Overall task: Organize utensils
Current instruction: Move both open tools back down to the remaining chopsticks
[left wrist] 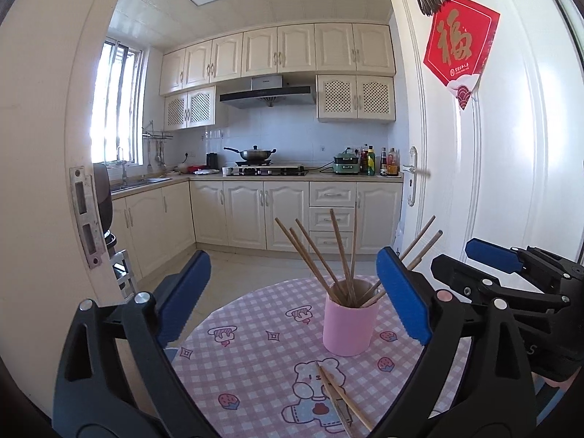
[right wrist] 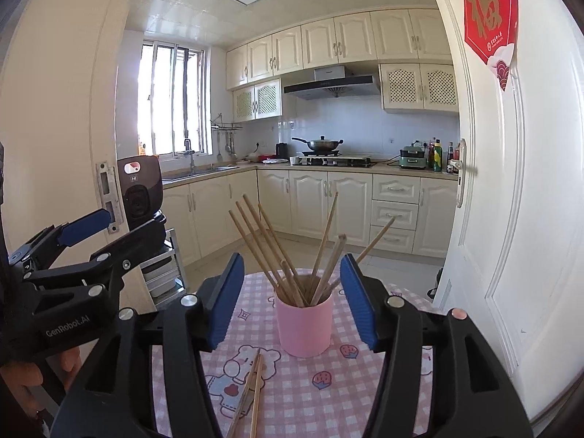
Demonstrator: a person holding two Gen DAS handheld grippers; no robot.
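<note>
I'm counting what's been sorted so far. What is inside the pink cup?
The pink cup holds a bunch of wooden chopsticks, upper ends fanning out above the rim. Their lower ends and the cup's bottom are hidden by its wall.

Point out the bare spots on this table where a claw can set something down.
Bare cloth lies left of the pink cup out to the table edge, and right of it around the strawberry print. The near middle is taken: loose chopsticks lie on the bear print. Above the cup it is crowded, where standing chopsticks fan outward.
</note>
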